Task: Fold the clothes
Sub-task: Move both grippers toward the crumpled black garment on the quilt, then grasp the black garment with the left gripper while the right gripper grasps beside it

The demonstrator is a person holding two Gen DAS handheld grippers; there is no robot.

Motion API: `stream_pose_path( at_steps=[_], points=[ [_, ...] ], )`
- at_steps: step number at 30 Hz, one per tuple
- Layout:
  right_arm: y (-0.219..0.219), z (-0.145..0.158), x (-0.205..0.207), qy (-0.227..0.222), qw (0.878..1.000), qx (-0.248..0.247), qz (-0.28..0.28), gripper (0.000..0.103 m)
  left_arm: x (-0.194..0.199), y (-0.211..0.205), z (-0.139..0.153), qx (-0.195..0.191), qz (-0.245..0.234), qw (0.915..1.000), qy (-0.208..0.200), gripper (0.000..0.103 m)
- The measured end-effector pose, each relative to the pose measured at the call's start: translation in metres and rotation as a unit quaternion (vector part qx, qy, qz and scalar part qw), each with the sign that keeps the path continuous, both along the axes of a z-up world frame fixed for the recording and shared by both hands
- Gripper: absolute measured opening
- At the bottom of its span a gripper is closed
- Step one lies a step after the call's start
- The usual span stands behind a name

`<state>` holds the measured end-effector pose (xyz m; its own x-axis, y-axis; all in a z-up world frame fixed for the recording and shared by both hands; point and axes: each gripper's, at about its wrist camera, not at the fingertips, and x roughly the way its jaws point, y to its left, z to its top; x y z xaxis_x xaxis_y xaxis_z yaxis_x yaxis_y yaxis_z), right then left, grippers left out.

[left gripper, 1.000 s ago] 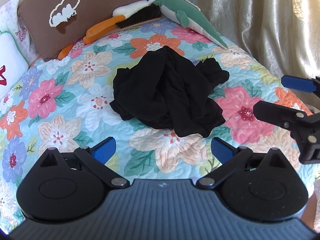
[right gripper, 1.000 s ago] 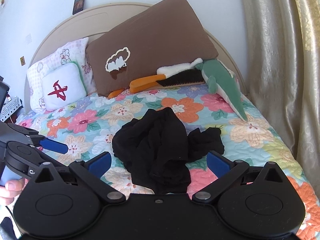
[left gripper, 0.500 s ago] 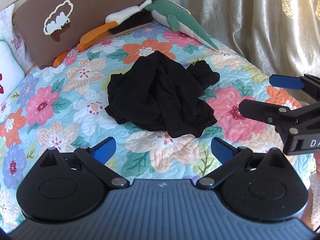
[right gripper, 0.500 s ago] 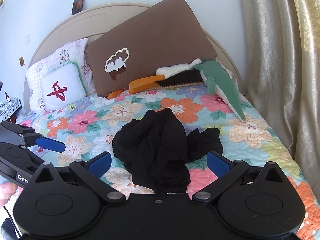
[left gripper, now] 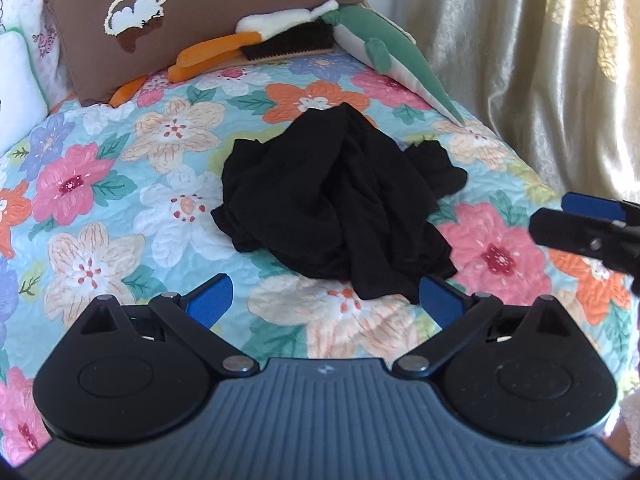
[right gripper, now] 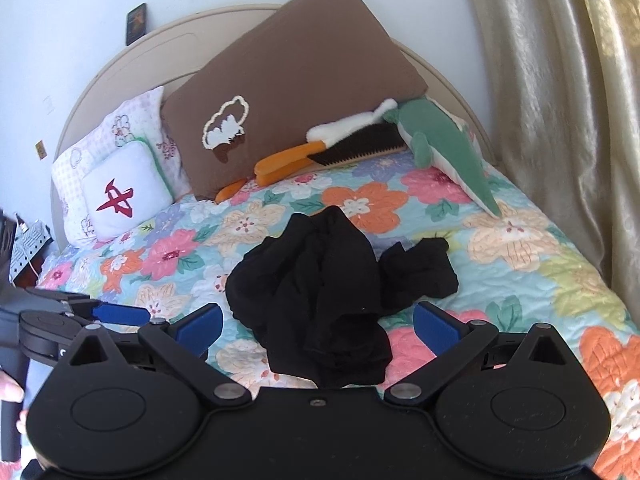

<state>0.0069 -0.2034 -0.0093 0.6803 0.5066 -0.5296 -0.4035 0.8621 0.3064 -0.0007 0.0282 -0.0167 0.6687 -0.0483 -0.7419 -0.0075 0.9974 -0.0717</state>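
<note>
Left claw: jaws spread wide, blue pads well apart, nothing between them and nothing touched. It hangs over the quilt toward the foot of the bed. Right claw: likewise spread wide and empty; its pads flank the near fold of the garment in its own view, but whether they touch cloth cannot be told.

Key relation: the garment lies straight ahead of both claws, toward the headboard. It is a crumpled black heap near the middle of the bed, resting on the quilt, with no clear long axis; a smaller lobe sticks out on the side nearer the curtain. Its near hem falls just beyond the left claw's pads and a little toward the right pad. From its own view the right claw appears the nearer of the two, the heap's near edge running under its body line. In the left view the right claw enters at the right edge, beside the heap's curtain side and apart from it.

Judgement: folding has not begun; the garment must first be spread flat. The likely next move is for each claw to take one side of the heap, right on the curtain-side lobe, left on the opposite edge. Hems and corners are not distinguishable in the dark cloth, so a grasp may catch several layers.

Beyond the garment: brown pillow, brush and green plush along the head edge, clear of the work.
</note>
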Motion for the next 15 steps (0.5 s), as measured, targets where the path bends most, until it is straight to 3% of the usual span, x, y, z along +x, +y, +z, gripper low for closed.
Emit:
stream_pose_path(
  at_steps=[6, 10, 15],
  points=[
    [0.005, -0.023, 0.045, 0.036, 0.997, 0.053, -0.036, 0.103, 0.027, 0.014, -0.021, -0.010, 0.017, 0.9994, -0.027, 0.098],
    [0.002, -0.052, 0.074, 0.056, 0.996, 0.040, -0.058, 0.103, 0.041, 0.026, -0.033, -0.024, 0.025, 0.9985, -0.041, 0.097],
    [-0.013, -0.077, 0.108, 0.098, 0.987, 0.098, -0.080, 0.103, 0.066, 0.045, -0.051, -0.045, 0.036, 0.9981, -0.023, 0.097]
  ],
)
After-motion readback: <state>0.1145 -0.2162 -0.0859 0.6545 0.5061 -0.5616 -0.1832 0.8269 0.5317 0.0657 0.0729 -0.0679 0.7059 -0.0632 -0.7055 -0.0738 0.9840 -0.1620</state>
